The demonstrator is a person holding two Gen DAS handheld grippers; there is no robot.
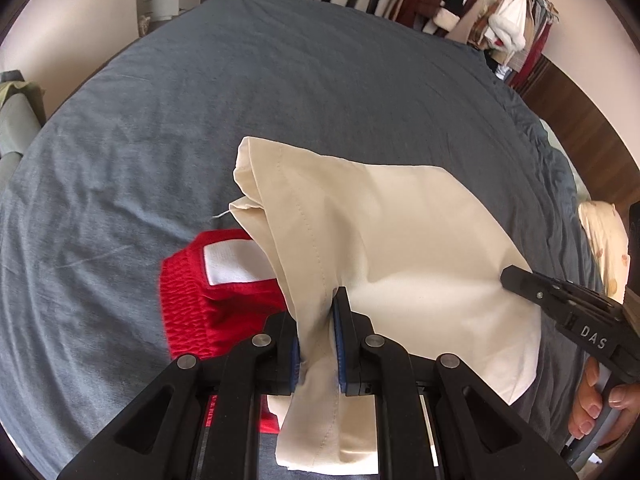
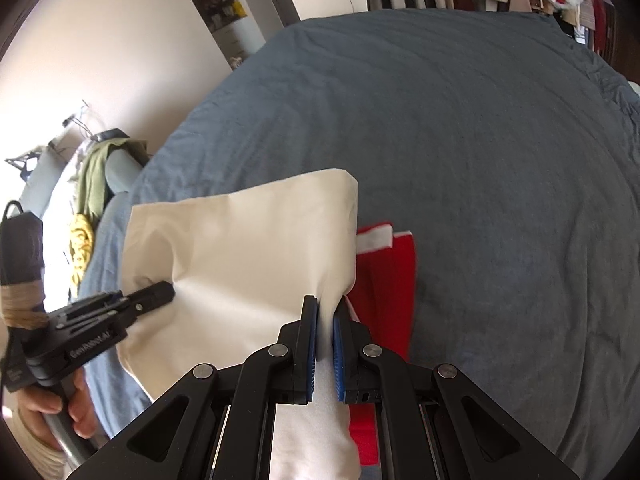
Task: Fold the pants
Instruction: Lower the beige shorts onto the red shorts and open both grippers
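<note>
Both my grippers clamped on the cream pants [image 2: 240,240]

My right gripper [image 2: 326,312] pinches one edge, the left gripper [image 2: 168,292] the other; a red garment [image 2: 390,280] lies beneath on the grey bedsheet [image 2: 480,140].

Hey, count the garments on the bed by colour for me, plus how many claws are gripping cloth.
Cream: 1, the cream pants, held up over the grey bed
Red: 1, the red garment, lying partly under the cream pants
Claws gripping cloth: 2, the left claw and the right claw, both on the cream pants
Total: 2 garments, 2 claws
</note>
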